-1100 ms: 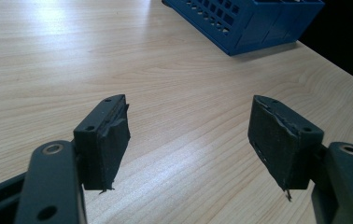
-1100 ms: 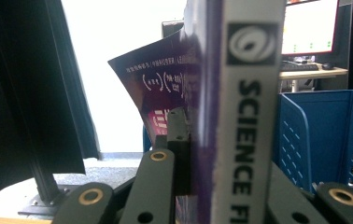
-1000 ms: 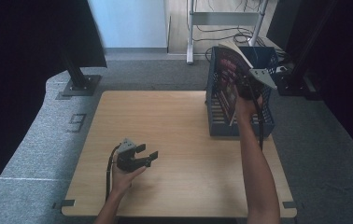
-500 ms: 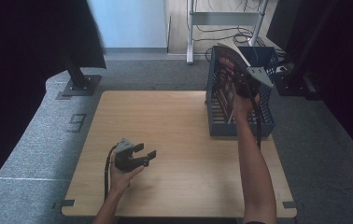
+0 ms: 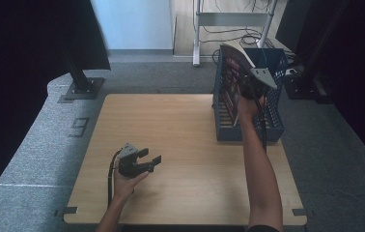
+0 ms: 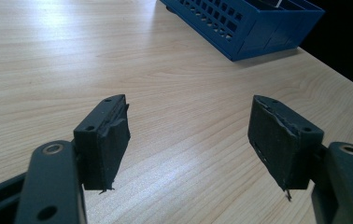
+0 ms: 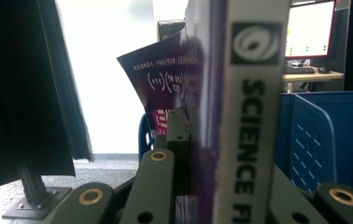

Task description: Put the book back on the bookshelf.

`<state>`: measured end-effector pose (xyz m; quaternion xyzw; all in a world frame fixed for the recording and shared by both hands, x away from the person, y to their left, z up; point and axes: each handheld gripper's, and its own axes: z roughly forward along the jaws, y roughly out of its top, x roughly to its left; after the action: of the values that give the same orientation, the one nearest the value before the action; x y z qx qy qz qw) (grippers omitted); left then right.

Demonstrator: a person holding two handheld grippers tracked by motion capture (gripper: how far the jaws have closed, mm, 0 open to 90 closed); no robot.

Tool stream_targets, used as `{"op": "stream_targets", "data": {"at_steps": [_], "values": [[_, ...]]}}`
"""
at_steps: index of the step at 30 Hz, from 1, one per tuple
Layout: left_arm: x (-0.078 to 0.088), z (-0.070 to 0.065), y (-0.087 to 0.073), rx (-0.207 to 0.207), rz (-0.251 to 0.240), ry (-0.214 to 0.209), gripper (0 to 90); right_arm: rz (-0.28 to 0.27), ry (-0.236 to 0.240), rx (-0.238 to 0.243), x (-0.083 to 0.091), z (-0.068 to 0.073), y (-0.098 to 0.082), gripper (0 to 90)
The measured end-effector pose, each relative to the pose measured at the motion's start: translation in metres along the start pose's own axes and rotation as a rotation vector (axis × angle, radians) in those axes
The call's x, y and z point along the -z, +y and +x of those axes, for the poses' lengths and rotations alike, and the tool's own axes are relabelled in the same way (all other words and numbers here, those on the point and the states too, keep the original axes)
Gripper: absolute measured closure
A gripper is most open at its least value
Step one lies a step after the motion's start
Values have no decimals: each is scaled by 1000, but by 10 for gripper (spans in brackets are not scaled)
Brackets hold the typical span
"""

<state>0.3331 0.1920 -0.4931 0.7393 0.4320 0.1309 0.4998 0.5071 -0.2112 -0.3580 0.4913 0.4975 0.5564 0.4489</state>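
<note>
My right tool (image 5: 246,83) is up over the blue basket (image 5: 272,126) at the far right of the desk (image 5: 190,125), and it pinches a book (image 5: 232,72) by its lower part. In the right gripper view the two jaws press on either side of the book (image 7: 240,121), whose pale spine stands upright and reads "SCIENCE"; a dark purple cover curls away to one side. The book is held above the basket's near left part, tilted a little, with its top edge higher than the basket's rim.

My left tool (image 5: 147,161) rests low over the near left part of the desk, well apart from the basket. Its jaws are spread wide with nothing between them, and in the left gripper view bare wood shows between the pads (image 6: 111,140), with the basket (image 6: 254,28) farther off.
</note>
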Motion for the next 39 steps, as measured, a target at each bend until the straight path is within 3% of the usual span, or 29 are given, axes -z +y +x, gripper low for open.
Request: {"op": "stream_targets", "data": {"at_steps": [39], "values": [[1,7,-3,14,3,13,294,45,-14,14,-38,7,-44,815]]}}
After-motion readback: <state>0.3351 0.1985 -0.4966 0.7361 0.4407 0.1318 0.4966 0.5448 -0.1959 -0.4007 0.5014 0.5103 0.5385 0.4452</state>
